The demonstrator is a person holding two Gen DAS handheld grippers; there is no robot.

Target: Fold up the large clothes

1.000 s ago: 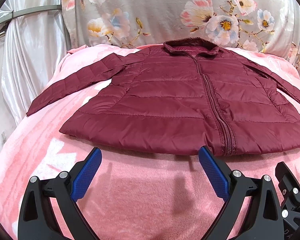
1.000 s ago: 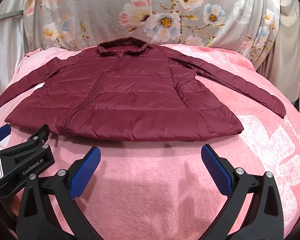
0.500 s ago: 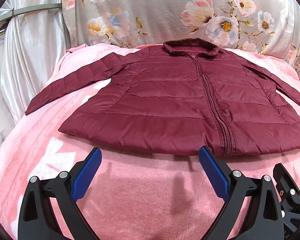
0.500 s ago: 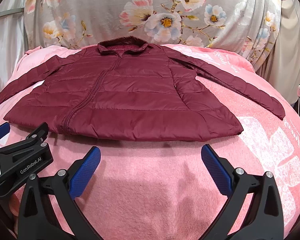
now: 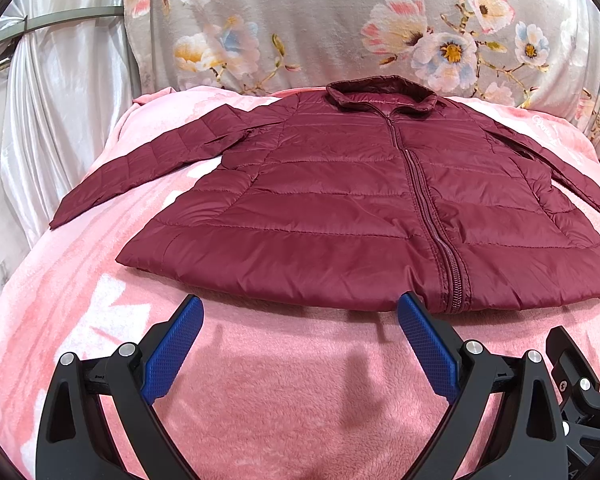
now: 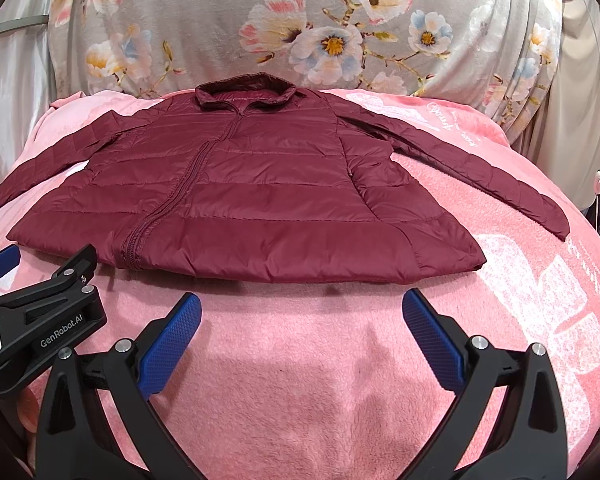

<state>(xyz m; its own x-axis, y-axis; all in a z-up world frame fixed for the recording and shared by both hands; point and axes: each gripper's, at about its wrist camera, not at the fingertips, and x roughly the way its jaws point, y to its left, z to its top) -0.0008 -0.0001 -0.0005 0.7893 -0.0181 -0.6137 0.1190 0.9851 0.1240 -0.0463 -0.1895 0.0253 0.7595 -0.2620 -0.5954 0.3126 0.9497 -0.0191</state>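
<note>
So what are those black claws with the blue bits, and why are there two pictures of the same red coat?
Those claws are grabbers, and a person holds one in each hand. Each grabber carries a small camera looking out along its two fingers, so you get two pictures: one from the left gripper, one from the right gripper. The blue bits are grippy pads. Both grabbers are open and hold nothing. Just beyond them, a dark red puffy jacket lies flat and zipped, sleeves spread, on a pink blanket. Behind hangs flowery cloth. The jacket is not yet folded.
</note>
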